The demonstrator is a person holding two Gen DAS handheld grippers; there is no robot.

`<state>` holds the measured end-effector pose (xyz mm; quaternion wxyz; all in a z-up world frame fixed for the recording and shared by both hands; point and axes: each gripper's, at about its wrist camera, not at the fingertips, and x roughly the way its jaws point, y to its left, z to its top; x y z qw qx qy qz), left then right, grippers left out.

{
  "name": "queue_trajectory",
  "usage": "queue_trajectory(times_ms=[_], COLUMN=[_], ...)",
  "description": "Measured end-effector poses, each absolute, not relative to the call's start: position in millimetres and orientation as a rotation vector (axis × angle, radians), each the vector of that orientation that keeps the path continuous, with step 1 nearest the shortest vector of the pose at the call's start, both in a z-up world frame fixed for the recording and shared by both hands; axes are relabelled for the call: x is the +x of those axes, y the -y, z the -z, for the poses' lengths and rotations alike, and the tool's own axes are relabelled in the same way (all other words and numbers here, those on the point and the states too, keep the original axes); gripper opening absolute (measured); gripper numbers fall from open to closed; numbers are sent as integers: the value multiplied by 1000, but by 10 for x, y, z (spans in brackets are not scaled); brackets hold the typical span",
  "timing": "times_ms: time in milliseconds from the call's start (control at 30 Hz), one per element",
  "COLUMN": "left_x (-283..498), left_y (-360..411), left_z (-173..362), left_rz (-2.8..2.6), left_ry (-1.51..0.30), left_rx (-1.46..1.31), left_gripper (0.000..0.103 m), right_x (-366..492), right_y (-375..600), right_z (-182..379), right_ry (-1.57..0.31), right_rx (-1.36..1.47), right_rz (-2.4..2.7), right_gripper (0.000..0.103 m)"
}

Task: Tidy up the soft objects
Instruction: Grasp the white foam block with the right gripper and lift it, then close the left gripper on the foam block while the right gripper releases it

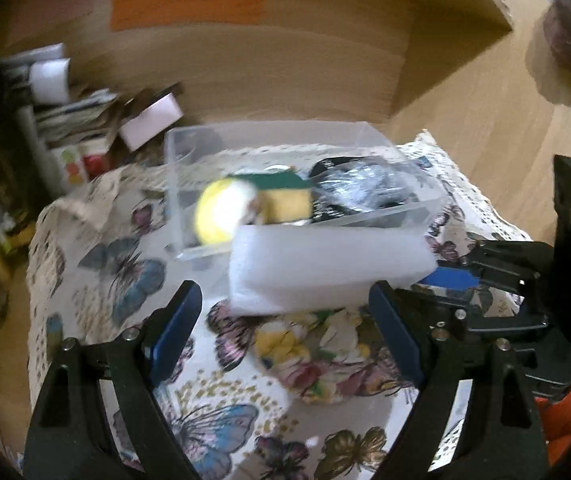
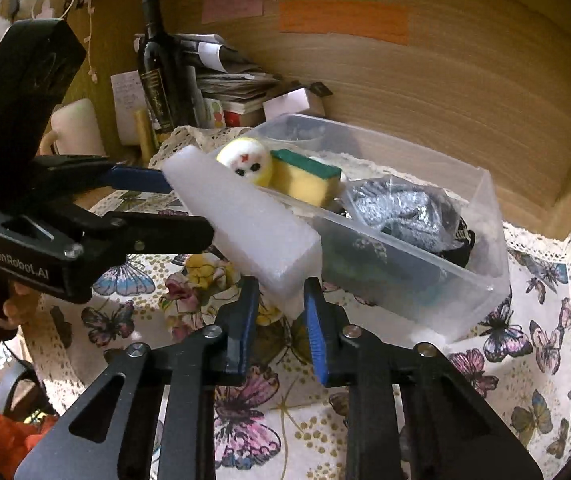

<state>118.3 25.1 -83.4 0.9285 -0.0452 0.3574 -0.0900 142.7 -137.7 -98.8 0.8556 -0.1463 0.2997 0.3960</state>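
Observation:
A long white foam block (image 2: 245, 216) is held above the butterfly cloth, beside the near wall of a clear plastic bin (image 2: 481, 276). My right gripper (image 2: 279, 300) is shut on the block's near end. My left gripper (image 1: 285, 300) is open, its jaws wide apart beneath the block (image 1: 325, 268); it also shows in the right wrist view (image 2: 181, 208) by the block's far end. In the bin (image 1: 189, 152) lie a yellow-white plush ball (image 2: 247, 160), a yellow sponge with a green top (image 2: 305, 176) and a dark item in a clear bag (image 2: 401, 208).
A butterfly-print cloth (image 2: 517, 364) covers the small table. A wine bottle (image 2: 157, 68), a stack of papers (image 2: 233, 80), a white box (image 2: 289, 104) and a cream mug (image 2: 77, 124) stand at the back left. Wooden walls (image 2: 445, 80) enclose the back and right.

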Motion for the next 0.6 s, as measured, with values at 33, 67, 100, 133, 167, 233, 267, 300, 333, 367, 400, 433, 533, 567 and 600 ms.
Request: queue_trajectory(times_ms=[33, 67, 100, 133, 167, 233, 267, 300, 333, 367, 400, 433, 533, 567, 600], left_x=[1185, 1191, 1194, 1194, 1190, 1165, 1146, 1124, 1105, 1075, 1044, 1007, 878, 842, 818], left_y=[-214, -178, -148, -128, -116, -111, -119, -131, -147, -175, -207, -237, -324, -343, -350], left_z=[827, 823, 819, 818, 812, 794, 785, 774, 763, 749, 737, 727, 722, 733, 751], left_rz=[191, 197, 204, 213, 206, 198, 191, 185, 178, 172, 171, 173, 182, 192, 200], left_ry=[-728, -726, -726, -728, -726, -716, -712, -709, -707, -704, -701, -699, -694, -700, -709], left_rx=[-82, -76, -77, -82, -80, -78, -80, -86, -92, -101, -112, -122, -146, -155, -158], left_gripper=[86, 86, 85, 83, 83, 82, 82, 82, 82, 81, 81, 81, 80, 79, 78], right_x=[1428, 1423, 1416, 1400, 1386, 1360, 1357, 1362, 1372, 1376, 1377, 1377, 1370, 1371, 1366], right_y=[1394, 1414, 1431, 1449, 1462, 1475, 1475, 1471, 1473, 1472, 1465, 1451, 1411, 1388, 1362], right_z=[989, 986, 983, 979, 971, 951, 942, 932, 924, 915, 907, 900, 900, 910, 923], right_ry=[-634, -634, -635, -634, -630, -620, -619, -620, -622, -624, -624, -626, -627, -631, -635], right_rx=[-303, -300, -299, -299, -298, -301, -300, -296, -287, -278, -271, -267, -265, -269, -276], right_rz=[-836, -840, -848, -854, -858, -857, -856, -860, -868, -878, -889, -898, -911, -918, -925], right_gripper=[19, 19, 19, 19, 19, 19, 19, 19, 19, 19, 20, 20, 24, 32, 43])
